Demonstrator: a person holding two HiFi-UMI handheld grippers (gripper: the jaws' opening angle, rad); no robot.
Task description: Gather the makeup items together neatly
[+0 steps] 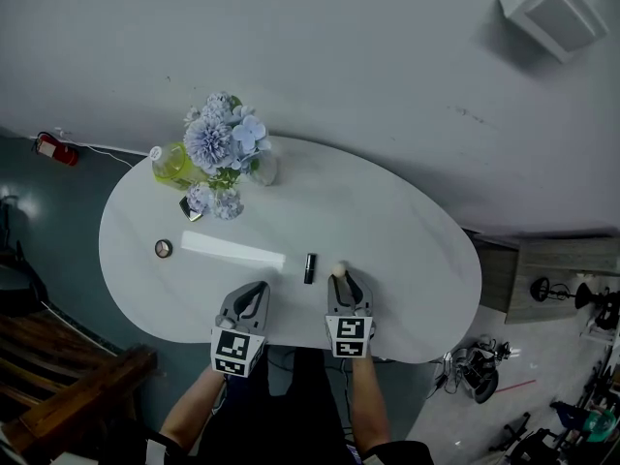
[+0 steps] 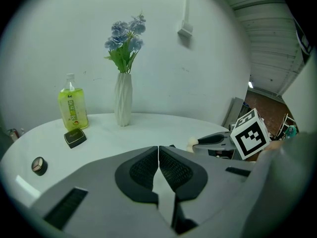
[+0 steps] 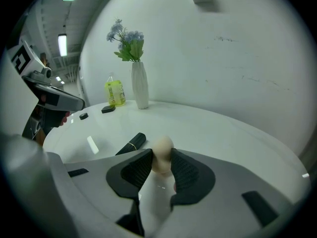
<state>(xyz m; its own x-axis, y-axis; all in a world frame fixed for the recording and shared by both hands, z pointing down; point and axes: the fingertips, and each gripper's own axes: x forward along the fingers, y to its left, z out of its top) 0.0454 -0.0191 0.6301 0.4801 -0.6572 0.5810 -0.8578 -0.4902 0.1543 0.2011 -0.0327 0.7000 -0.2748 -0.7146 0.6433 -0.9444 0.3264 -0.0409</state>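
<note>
White oval table, lower centre of frame: right gripper pinched beige sponge just right of black lipstick; left gripper pressed together, empty. Judged best: lower sponge gently alongside lipstick before releasing.

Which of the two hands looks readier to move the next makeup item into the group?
Right. The right gripper holds the beige sponge between its fingers, close to the black lipstick tube on the table. The left gripper is shut and empty.
</note>
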